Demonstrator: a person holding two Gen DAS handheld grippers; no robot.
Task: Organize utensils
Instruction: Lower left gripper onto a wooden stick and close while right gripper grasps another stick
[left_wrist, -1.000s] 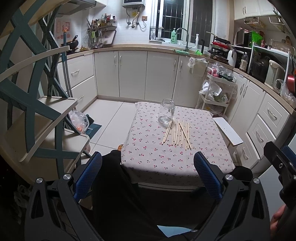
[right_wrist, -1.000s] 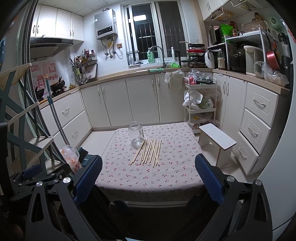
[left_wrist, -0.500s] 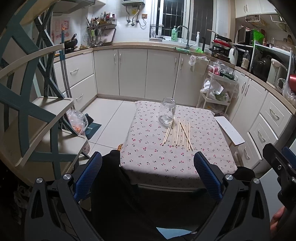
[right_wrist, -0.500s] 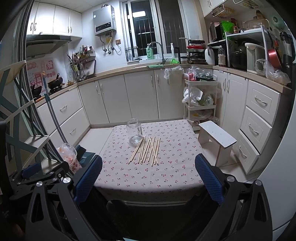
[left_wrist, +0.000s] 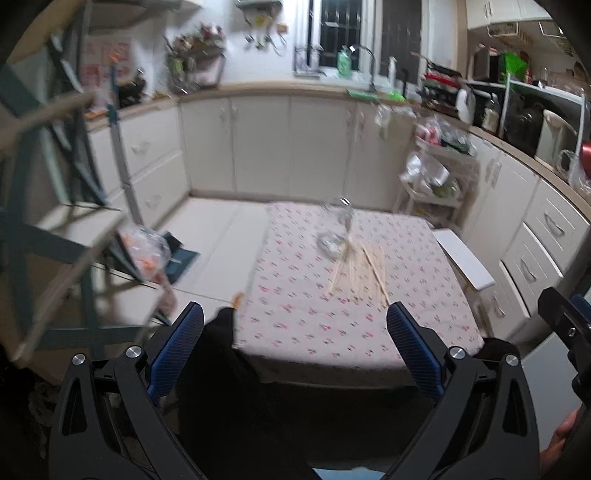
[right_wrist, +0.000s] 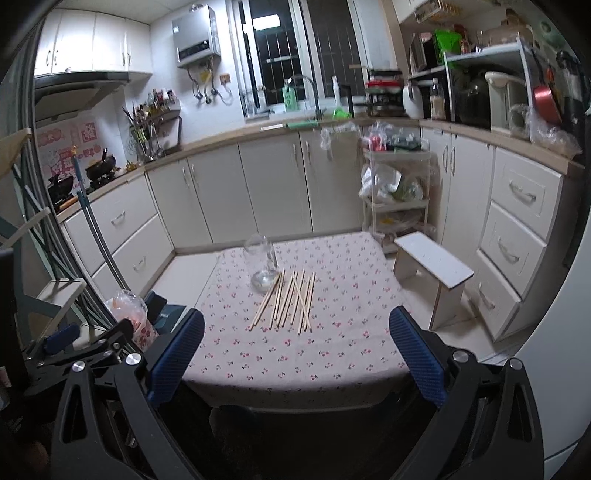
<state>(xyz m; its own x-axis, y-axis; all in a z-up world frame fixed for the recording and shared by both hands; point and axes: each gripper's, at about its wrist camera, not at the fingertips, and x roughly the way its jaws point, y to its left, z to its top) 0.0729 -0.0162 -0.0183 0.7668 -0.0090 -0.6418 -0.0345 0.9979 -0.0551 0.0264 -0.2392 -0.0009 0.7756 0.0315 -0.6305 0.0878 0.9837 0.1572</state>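
Left wrist view, heavily blurred: left gripper (left_wrist: 295, 345) with blue-padded black fingers spread wide, holding nothing, hanging short of the near edge of the small table under a white cloth with a red floral print (left_wrist: 314, 325). On that cloth, toward the far side, a clear glass jar (left_wrist: 337, 230) stands upright and looks empty, though the blur makes that hard to confirm. A loose spread of pale wooden chopsticks (left_wrist: 358, 267) lies flat just nearer than the jar, the far tips close to its base. At the right edge, part of the other black tool is visible. Right wrist view, sharp: right gripper (right_wrist: 295, 352) likewise released, jaws wide apart, nothing between them, over the near edge of the same table (right_wrist: 295, 354). Glass jar (right_wrist: 263, 267) upright, nothing inside. Chopsticks (right_wrist: 288, 301) fanned on the cloth just nearer than the jar, some crossing one another, one far tip touching or almost touching the jar's base; cannot tell which. White wooden stool (right_wrist: 432, 273) stands on the floor to the right of the table. Judgement: task not started. No chopstick gathered, gripped or in the jar; the whole lot is left to collect and stand inside it.
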